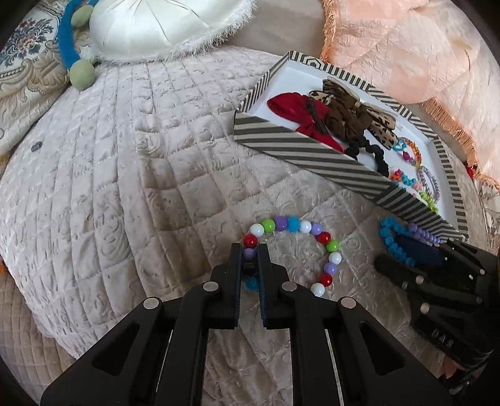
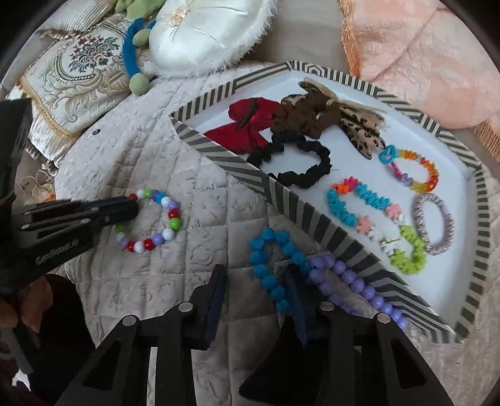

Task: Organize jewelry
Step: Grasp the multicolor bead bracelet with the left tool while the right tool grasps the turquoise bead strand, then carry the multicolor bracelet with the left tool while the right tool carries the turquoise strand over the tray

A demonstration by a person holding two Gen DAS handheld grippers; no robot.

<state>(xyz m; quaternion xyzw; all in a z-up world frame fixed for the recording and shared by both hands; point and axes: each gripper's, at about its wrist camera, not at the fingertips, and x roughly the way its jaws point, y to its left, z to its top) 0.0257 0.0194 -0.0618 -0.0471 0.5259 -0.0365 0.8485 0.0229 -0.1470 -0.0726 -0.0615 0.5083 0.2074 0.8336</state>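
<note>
A multicoloured bead bracelet [image 1: 312, 232] lies on the quilted bed; it also shows in the right wrist view [image 2: 170, 223]. My left gripper [image 1: 250, 253] is shut on the left side of it, beads pinched between the fingers; it also shows in the right wrist view [image 2: 131, 207]. A blue and purple bead bracelet [image 2: 290, 250] lies against the striped box [image 2: 281, 195]. My right gripper [image 2: 256, 281] is open around the blue beads of it, resting on the bed; it also shows in the left wrist view [image 1: 415, 250].
The striped box [image 1: 300, 150] holds a red bow [image 2: 247, 120], brown bows, a black scrunchie [image 2: 315, 173] and several coloured bracelets. A white round cushion [image 1: 162, 28], a blue plush toy [image 1: 67, 47] and a peach blanket [image 1: 406, 47] lie behind.
</note>
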